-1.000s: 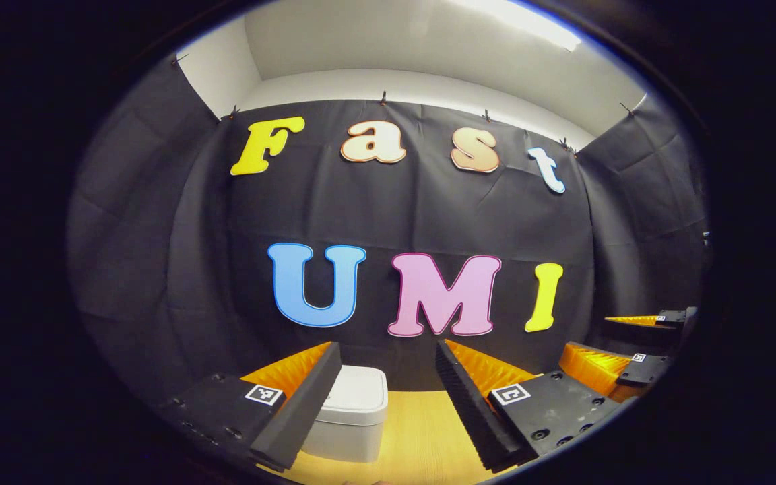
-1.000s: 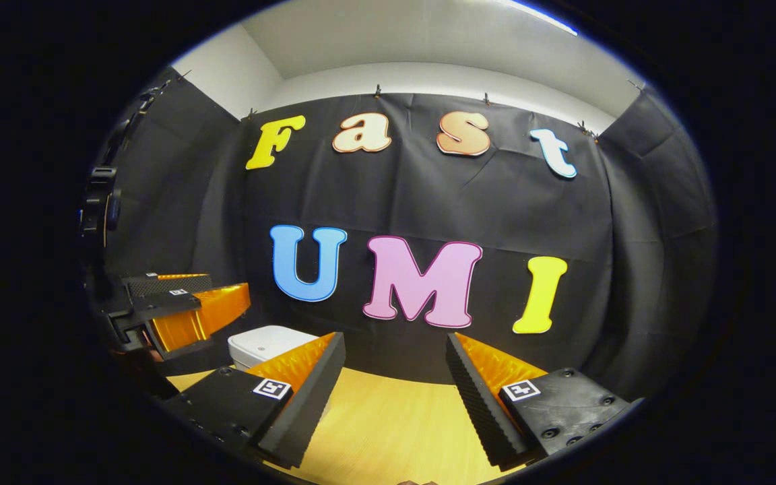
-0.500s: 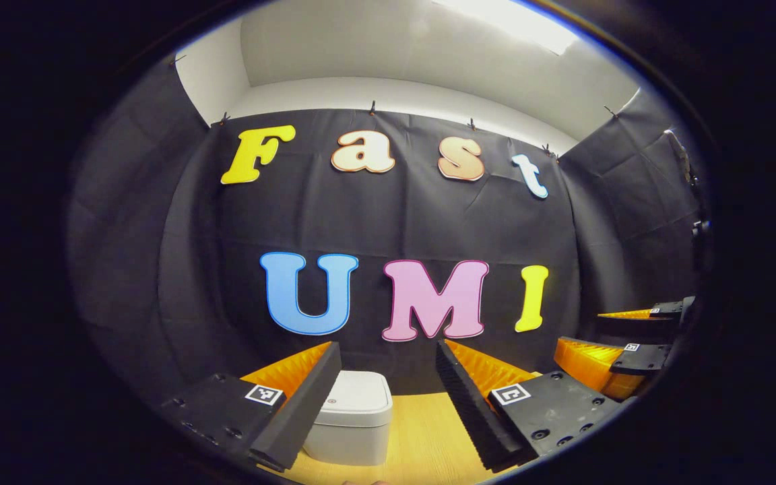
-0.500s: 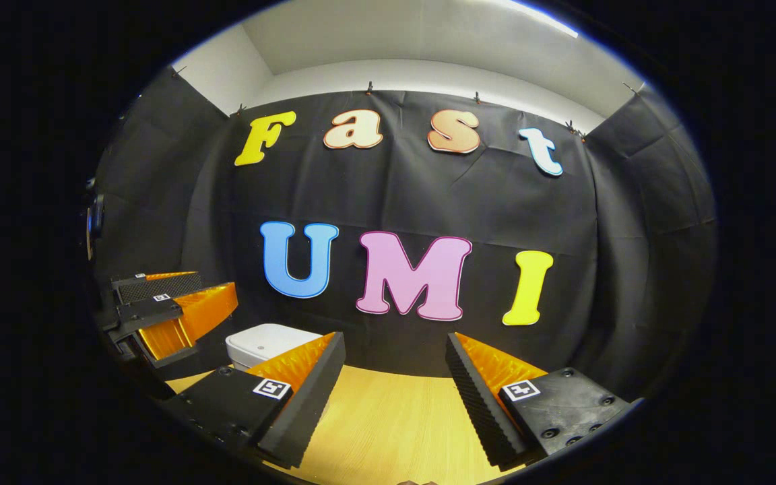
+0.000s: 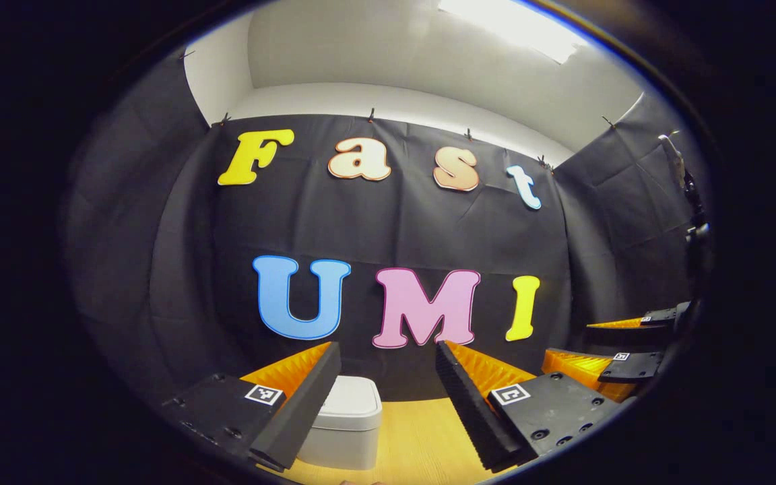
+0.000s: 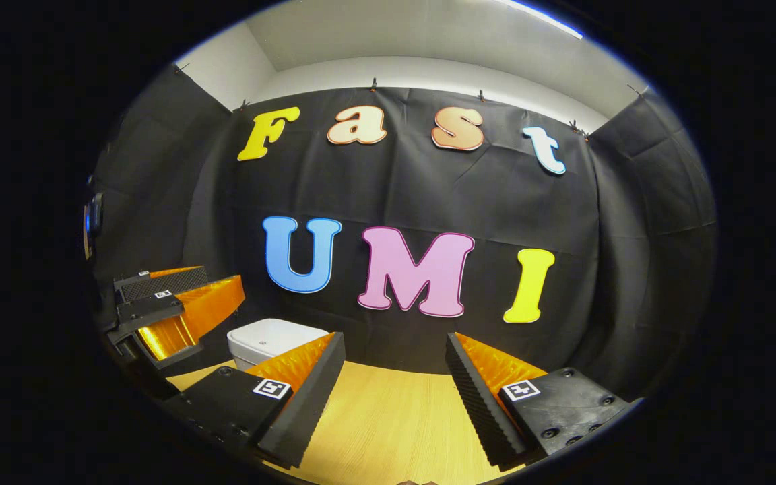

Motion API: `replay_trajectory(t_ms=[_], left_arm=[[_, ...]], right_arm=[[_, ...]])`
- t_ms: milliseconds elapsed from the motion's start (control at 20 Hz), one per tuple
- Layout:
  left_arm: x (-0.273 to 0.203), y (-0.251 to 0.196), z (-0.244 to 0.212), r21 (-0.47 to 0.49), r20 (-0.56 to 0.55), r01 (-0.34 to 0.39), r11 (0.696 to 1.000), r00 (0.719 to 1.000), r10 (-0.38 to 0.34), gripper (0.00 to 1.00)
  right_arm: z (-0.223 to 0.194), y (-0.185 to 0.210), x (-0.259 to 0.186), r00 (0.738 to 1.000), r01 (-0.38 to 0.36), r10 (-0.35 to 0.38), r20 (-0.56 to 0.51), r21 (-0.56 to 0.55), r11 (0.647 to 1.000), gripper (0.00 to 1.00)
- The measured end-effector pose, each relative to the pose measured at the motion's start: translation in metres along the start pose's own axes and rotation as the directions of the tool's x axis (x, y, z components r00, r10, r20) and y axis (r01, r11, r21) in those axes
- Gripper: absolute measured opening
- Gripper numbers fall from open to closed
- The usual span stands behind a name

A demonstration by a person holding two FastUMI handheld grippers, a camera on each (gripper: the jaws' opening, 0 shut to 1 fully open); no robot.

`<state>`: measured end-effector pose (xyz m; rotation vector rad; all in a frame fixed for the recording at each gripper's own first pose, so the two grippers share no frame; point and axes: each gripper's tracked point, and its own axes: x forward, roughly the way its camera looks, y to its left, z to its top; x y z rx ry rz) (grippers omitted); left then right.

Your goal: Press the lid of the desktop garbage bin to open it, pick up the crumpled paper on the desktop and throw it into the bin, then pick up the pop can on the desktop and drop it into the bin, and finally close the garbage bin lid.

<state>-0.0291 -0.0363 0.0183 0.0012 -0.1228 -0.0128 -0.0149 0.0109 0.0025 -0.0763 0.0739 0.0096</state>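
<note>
A small white garbage bin (image 5: 344, 431) with its lid down stands on the wooden table, just ahead of my left gripper (image 5: 388, 357) and partly behind its left finger. That gripper is open with nothing between its fingers. In the right gripper view the same bin (image 6: 273, 340) sits at the lower left, its lid flat. My right gripper (image 6: 395, 347) is open and holds nothing. Each view also catches the other gripper at its edge: the right gripper (image 5: 620, 353) off to the right, the left gripper (image 6: 172, 316) off to the left above the bin's side.
The wooden table top (image 6: 388, 424) stretches ahead to the black cloth wall (image 6: 428, 202) close behind the bin. A dark device (image 6: 91, 222) hangs on the left wall.
The left gripper view has tilted upward a little, so the bin sits lower in it. The right gripper view shifted slightly. Both grippers stay open.
</note>
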Motion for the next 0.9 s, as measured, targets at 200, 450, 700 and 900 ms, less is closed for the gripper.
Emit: replay_trajectory(t_ms=[200,450,700,900], left_arm=[[0.006,-0.030,0.000,0.013,0.009,-0.020,1.000,1.000,0.020,0.96],[0.015,-0.108,-0.008,-0.012,0.014,-0.084,0.996,0.996,0.085,0.97],[0.028,-0.209,-0.029,-0.030,0.056,-0.148,0.989,0.987,0.149,0.94],[0.051,-0.290,-0.088,-0.100,-0.017,-0.131,0.986,0.991,0.130,0.96]], right_arm=[[-0.002,-0.023,0.003,0.999,-0.031,0.031,0.008,-0.019,0.999,0.98],[-0.001,-0.094,0.000,0.989,-0.089,0.095,0.117,-0.054,0.995,0.97],[-0.029,-0.199,-0.005,0.976,-0.162,0.163,0.145,-0.014,0.987,0.98],[-0.072,-0.280,0.000,0.983,-0.126,0.122,0.135,0.021,0.992,0.97]])
